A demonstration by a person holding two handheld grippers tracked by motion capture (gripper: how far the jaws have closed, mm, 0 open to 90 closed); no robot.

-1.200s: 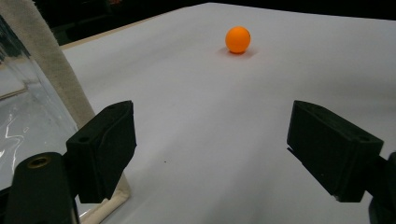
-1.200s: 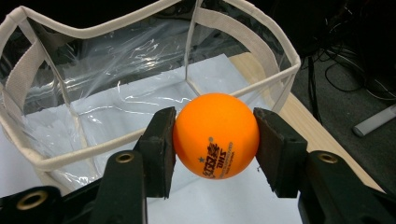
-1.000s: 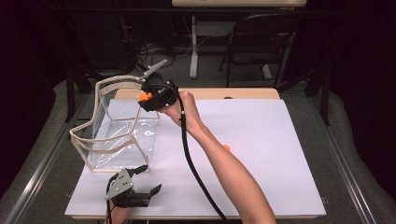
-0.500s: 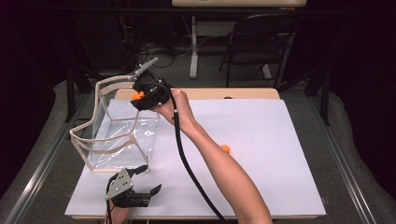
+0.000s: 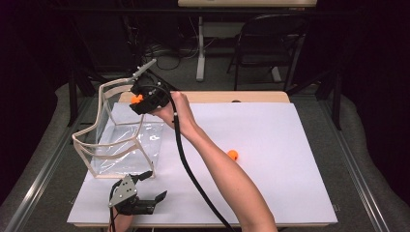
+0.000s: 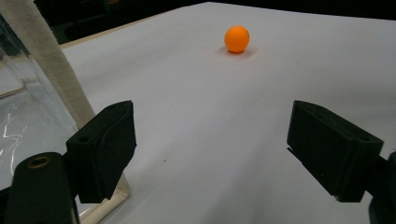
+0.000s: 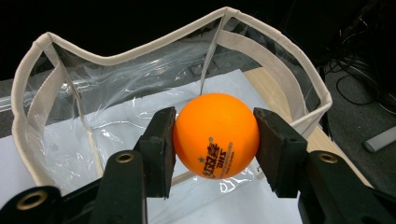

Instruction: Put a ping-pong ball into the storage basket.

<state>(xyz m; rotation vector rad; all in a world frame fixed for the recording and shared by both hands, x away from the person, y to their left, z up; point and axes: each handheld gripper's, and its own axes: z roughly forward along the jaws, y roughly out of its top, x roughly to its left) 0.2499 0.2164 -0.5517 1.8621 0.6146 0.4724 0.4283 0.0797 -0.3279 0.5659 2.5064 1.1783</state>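
Right claw (image 7: 212, 140) pinches 1 orange ball (image 7: 215, 135) over the clear bag (image 7: 275, 70); lower inside before releasing. Left claw (image 6: 224, 154) gapes empty.

The right gripper (image 5: 140, 99), arm outstretched, is clamped tight near the tabletop's far-left corner; the left gripper (image 5: 145, 187) rests, fingers (image 6: 103, 149) spread, at the near edge.

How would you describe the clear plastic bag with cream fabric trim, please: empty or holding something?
Empty: through the clear plastic bag, just white table sheet; the orange ball is clamped above it.
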